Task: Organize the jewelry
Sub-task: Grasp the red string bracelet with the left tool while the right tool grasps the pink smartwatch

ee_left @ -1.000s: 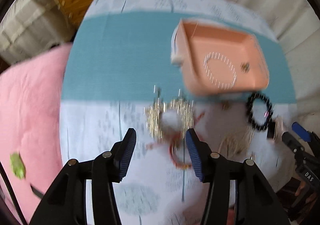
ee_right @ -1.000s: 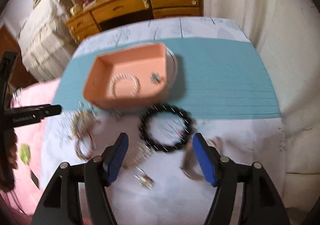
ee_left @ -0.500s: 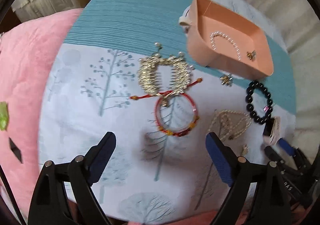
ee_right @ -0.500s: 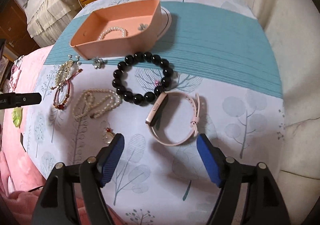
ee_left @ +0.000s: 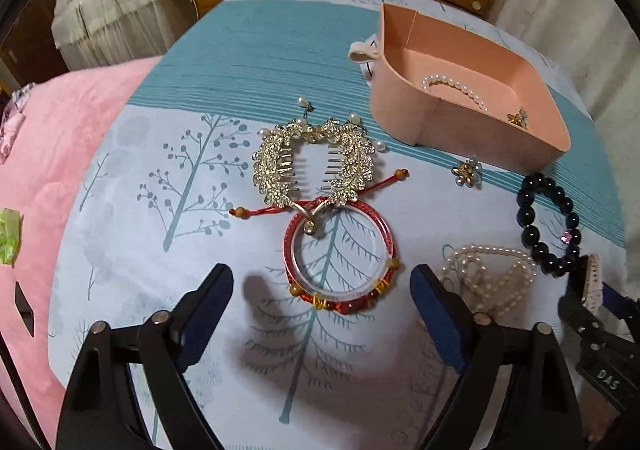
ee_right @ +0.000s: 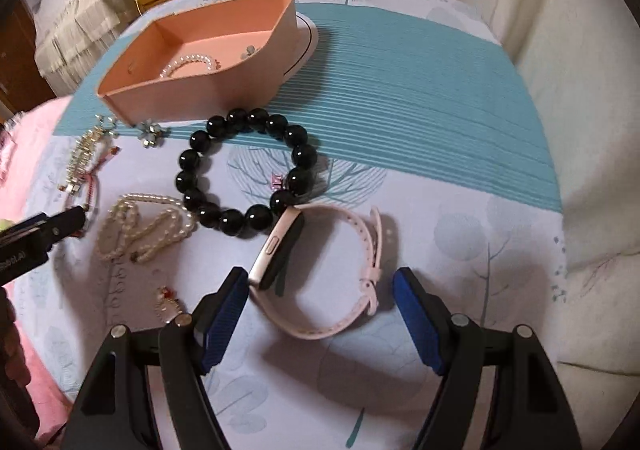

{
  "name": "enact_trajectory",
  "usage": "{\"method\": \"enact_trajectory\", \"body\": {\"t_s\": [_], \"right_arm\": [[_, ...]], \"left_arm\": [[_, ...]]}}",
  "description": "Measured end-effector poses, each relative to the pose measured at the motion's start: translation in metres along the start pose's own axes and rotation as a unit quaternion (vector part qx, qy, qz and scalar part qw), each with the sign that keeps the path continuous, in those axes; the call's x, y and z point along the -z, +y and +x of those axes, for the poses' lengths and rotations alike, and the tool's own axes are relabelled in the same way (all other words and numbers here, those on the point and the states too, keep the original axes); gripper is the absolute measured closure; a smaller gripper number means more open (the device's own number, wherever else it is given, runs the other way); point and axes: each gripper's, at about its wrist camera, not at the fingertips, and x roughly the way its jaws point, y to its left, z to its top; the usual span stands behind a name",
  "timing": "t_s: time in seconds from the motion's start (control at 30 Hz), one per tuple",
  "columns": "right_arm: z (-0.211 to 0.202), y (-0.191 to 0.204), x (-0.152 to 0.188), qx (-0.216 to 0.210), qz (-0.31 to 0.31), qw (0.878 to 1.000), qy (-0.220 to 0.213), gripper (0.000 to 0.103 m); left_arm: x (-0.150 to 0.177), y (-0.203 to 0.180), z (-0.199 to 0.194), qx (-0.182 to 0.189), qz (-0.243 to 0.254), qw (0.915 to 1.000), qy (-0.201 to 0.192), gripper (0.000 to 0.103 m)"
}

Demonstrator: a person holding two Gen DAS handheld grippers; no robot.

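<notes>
Here the left gripper [ee_left: 322,292] points steeply down over the red bangle [ee_left: 339,255], its jaws wide after just narrowing a little, the bangle's near edge between the tips but untouched. The rhinestone hair comb [ee_left: 314,162] overlaps the bangle's far edge. The right gripper [ee_right: 320,290] hangs over the pink smartwatch [ee_right: 320,270], jaws wide and straddling it (the left pad sits just beside the watch body; contact unclear). The black bead bracelet [ee_right: 244,166] touches the watch. The pink box [ee_right: 208,62] on the tree-printed bedspread [ee_right: 460,242] holds a pearl bracelet [ee_right: 188,64].
</notes>
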Motion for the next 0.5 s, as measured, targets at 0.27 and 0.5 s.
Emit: {"method": "enact_trajectory", "body": {"t_s": [0.27, 0.5], "right_arm": [[-0.008, 0.005, 0.007, -0.016, -0.026, 0.999, -0.030, 0.061], [-0.012, -0.005, -0.002, -0.061, 0.011, 0.998, -0.028, 0.066]], "left_arm": [[0.007, -0.008, 0.003, 0.009, 0.021, 0.9994, -0.025, 0.050], [0.001, -0.006, 0.003, 0.019, 0.021, 0.9995, -0.010, 0.051]]}}
